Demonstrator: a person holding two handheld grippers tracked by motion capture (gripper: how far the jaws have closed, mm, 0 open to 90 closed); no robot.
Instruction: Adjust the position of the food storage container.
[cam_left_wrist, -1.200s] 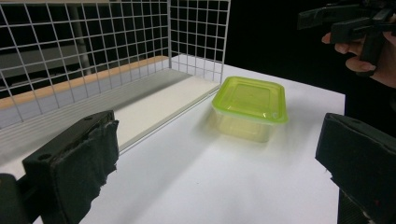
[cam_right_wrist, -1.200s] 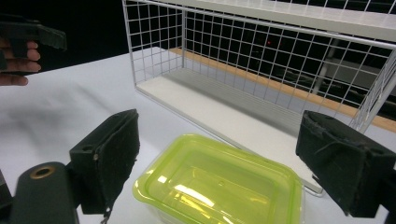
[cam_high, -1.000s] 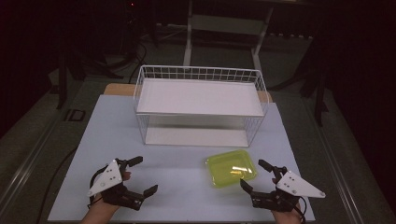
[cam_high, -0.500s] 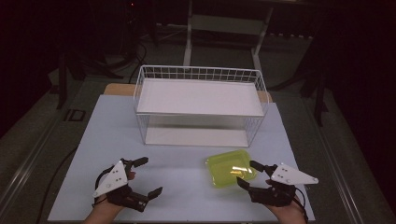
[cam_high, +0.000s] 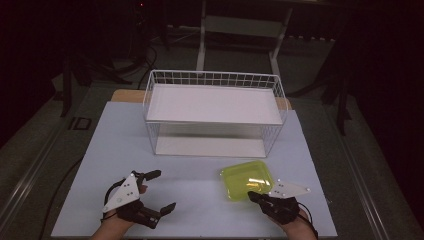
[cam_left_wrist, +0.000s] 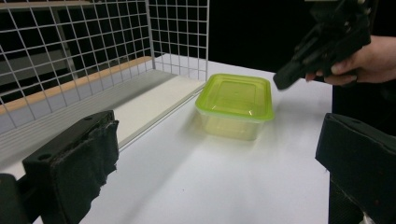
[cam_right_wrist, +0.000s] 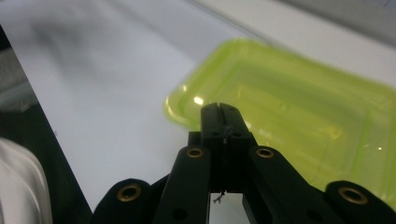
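Lime-green translucent plastic lidded container (cam_high: 248, 180) sits on white worktop (cam_high: 200, 200) before white wire basket (cam_high: 214, 115). Right gripper (cam_high: 254, 196) fingers just closed together, empty, at container's near rim since earlier frames. Left gripper (cam_high: 159, 190) fingers spread, idle. Likely nudge, no grasp yet.

**2 black hand-held grippers with grey plates**

Each hand carries a matte black gripper. The left gripper (cam_high: 159, 192) has a pale grey 3-cornered plate on top, dotted with small dark screws; its 2 jaws end in thick, worn black foam pads (cam_left_wrist: 88, 154) with a frayed edge. The right gripper (cam_high: 254, 196) bears a matching grey plate. Its black linkage arms show 4 brass-ringed pivot holes just behind the jaws. A thin black cable trails behind it.
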